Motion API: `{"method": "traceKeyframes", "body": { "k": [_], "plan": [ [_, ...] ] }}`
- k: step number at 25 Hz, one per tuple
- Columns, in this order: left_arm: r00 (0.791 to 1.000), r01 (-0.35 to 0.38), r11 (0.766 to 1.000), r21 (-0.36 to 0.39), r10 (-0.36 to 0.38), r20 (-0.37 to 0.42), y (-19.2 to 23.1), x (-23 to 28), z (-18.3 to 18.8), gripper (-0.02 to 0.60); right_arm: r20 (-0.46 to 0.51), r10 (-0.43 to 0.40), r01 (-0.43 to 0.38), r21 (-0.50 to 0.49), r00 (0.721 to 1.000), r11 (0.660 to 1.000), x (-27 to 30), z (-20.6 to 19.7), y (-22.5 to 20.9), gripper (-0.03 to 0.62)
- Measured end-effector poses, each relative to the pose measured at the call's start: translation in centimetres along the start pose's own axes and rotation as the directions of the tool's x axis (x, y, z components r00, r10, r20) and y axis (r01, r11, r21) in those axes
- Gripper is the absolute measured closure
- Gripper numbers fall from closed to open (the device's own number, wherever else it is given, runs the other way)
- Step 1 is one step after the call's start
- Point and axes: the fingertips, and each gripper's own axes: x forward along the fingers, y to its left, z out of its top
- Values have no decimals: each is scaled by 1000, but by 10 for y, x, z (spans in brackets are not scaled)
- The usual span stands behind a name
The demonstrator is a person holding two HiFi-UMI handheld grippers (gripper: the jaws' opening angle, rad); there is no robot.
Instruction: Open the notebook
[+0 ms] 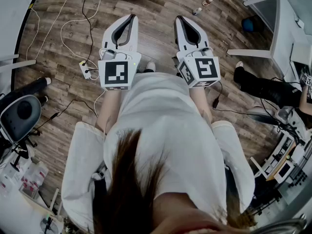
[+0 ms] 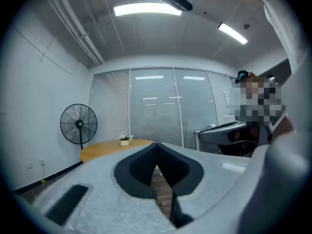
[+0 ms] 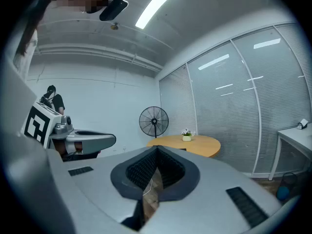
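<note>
Left tongs (image 1: pixel 130 17) closed, right tongs (image 1: pixel 179 19) closed, both empty

Head view looks down; gripper views share fan (image 2: pixel 78 124).

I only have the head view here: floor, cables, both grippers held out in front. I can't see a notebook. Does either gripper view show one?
Observer: No. The right gripper view shows a round wooden table ahead with a small flower pot on it, and no notebook.
Operator: Anything between the jaws?
Observer: Nothing. The left gripper has its jaw tips together and holds nothing.
Operator: And the right?
Observer: The right gripper is the same. Its tips meet, and only the floor shows through the gap behind them.
</note>
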Motion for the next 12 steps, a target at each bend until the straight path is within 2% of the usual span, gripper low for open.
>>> {"method": "traceKeyframes", "body": {
  "k": [12],
  "plan": [
    [1000,-5,1000,1,5,7,-3,13,3,565,14,-2,2,-8,1000,1000,4,5,-14,592]
  ]
}}
